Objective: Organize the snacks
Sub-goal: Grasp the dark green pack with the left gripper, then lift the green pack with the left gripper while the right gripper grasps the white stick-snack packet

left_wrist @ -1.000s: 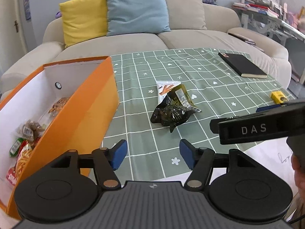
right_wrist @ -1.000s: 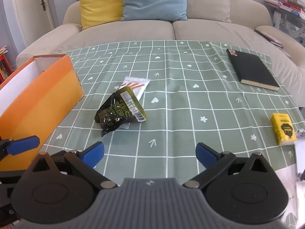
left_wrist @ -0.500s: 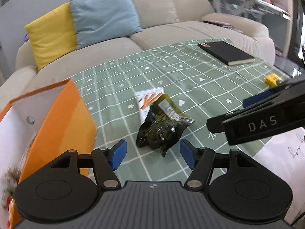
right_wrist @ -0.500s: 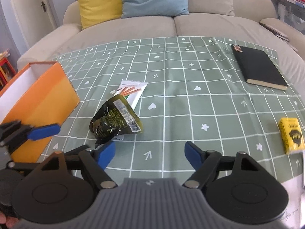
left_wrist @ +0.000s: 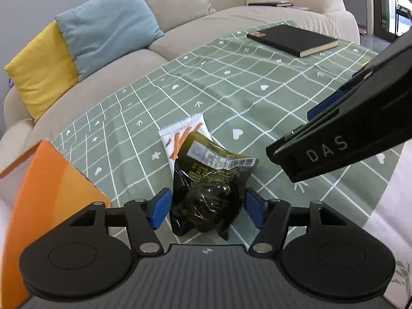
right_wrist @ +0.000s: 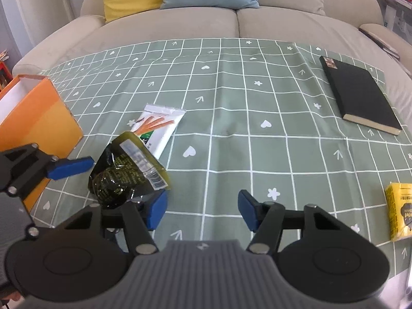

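A dark green snack packet (left_wrist: 206, 188) lies on the green checked tablecloth, partly on top of a white snack packet (left_wrist: 180, 136) with orange sticks printed on it. My left gripper (left_wrist: 207, 208) is open, its blue pads on either side of the dark packet's near end, not closed on it. The dark packet (right_wrist: 126, 172) and white packet (right_wrist: 159, 126) also show in the right wrist view. My right gripper (right_wrist: 202, 209) is open and empty, just right of the dark packet. The orange box (right_wrist: 38, 121) stands at the left.
A black notebook (right_wrist: 360, 97) lies at the far right of the cloth. A yellow packet (right_wrist: 399, 211) lies near the right edge. A beige sofa with yellow (left_wrist: 41, 69) and blue (left_wrist: 108, 28) cushions stands behind the table.
My left gripper has moved forward and right, away from the orange box, until its open fingers straddle the dark packet. My right gripper has shifted slightly forward.
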Action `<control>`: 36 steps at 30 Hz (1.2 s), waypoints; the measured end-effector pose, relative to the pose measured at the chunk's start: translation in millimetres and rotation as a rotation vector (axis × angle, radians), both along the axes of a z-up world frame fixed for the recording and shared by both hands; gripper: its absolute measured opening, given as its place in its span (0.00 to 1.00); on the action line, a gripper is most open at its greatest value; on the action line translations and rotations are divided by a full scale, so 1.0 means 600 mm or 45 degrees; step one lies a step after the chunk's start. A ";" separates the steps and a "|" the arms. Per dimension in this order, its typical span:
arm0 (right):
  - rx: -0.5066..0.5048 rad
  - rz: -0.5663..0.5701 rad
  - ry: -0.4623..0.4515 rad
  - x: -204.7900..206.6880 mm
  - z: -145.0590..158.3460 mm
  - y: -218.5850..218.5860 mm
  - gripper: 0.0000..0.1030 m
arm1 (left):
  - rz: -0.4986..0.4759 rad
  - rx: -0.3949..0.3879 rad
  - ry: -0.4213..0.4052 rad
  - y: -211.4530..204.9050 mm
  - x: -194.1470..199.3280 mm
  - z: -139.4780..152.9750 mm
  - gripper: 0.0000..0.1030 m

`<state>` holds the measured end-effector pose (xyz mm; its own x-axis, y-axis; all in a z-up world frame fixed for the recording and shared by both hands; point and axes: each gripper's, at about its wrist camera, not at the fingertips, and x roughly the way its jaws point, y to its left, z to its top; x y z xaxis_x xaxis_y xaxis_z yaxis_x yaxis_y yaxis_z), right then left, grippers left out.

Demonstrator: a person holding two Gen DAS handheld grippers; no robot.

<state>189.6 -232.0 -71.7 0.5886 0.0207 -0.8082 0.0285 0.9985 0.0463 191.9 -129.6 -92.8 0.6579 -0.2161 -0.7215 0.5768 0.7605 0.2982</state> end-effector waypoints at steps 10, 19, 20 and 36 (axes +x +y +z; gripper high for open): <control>0.029 -0.012 -0.020 0.002 -0.010 0.011 0.57 | 0.194 -0.134 0.012 0.029 -0.005 0.010 0.49; 0.132 -0.009 -0.110 0.009 -0.004 0.038 0.76 | 0.504 -0.120 0.016 0.094 -0.003 0.024 0.49; 0.133 -0.001 -0.120 0.011 -0.005 0.046 0.79 | 0.525 -0.106 0.013 0.097 -0.002 0.023 0.49; 0.026 0.053 -0.071 0.081 -0.057 0.124 0.93 | 0.570 -0.066 0.070 0.106 0.002 0.013 0.49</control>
